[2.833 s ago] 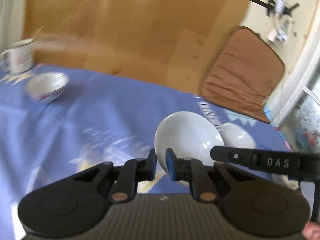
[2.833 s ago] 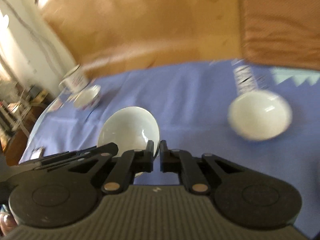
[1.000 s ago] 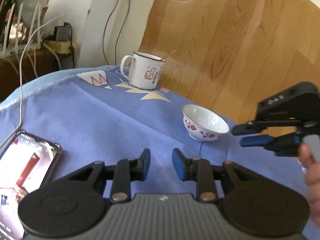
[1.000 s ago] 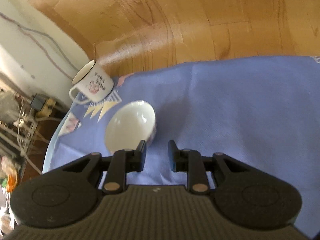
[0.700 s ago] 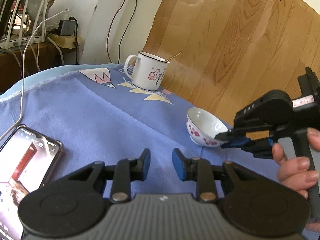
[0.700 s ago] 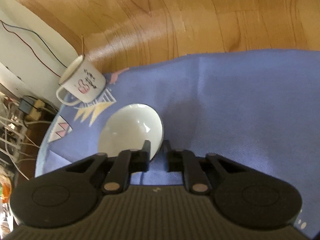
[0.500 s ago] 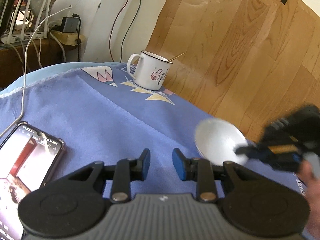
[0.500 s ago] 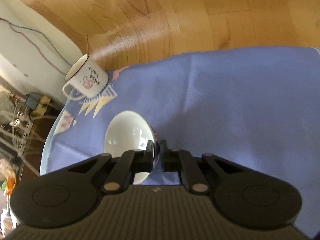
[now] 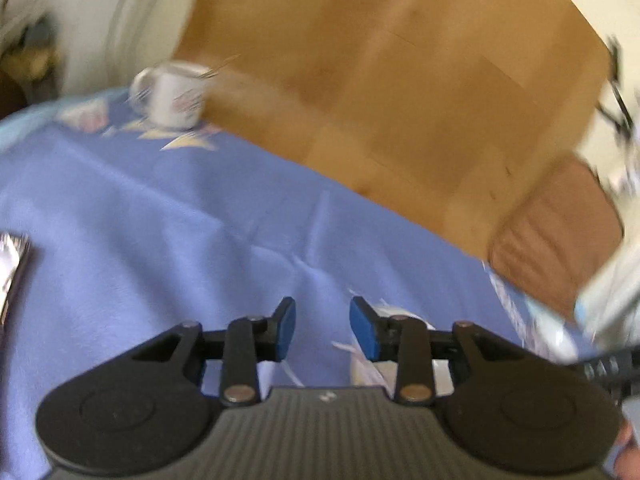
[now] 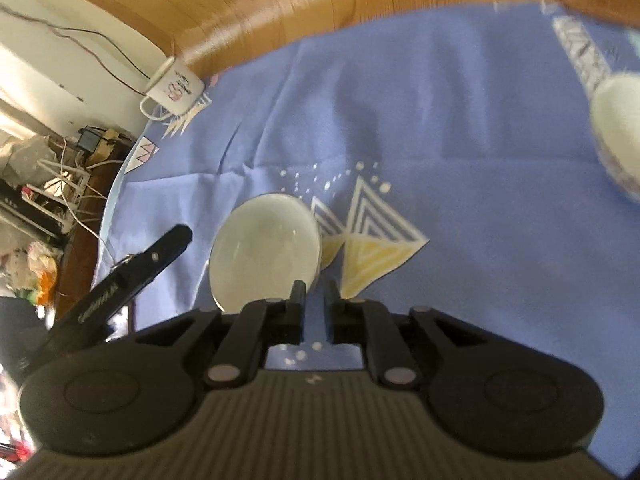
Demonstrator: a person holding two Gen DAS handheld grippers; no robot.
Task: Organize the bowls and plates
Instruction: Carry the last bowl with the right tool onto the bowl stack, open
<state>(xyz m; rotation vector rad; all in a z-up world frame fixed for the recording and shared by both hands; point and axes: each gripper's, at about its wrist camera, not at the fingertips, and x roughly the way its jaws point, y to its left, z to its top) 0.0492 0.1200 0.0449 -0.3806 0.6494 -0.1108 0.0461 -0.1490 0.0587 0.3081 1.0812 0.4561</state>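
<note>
A small white bowl [image 10: 264,248] hangs tilted over the blue tablecloth [image 10: 440,120], its rim pinched between the fingers of my right gripper [image 10: 314,294], whose jaws are opening slightly. Another white bowl [image 10: 616,136] with a patterned outside sits blurred at the far right of the right wrist view. My left gripper [image 9: 324,328] is over bare cloth with nothing between its blue pads, and its jaws are opening. One of its fingers [image 10: 136,272] shows to the left of the held bowl. The left wrist view is blurred by motion.
A white mug [image 10: 176,88] with a spoon stands at the cloth's far left corner, also visible as the mug [image 9: 172,96]. A phone [image 9: 12,268] lies at the left edge. A brown chair cushion [image 9: 560,240] sits beyond the table's right side. Wooden floor lies behind.
My right gripper closed on the small bowl's rim near the mug, lifted it and carried it right over the triangle pattern. The left gripper swung right and its fingers spread a little.
</note>
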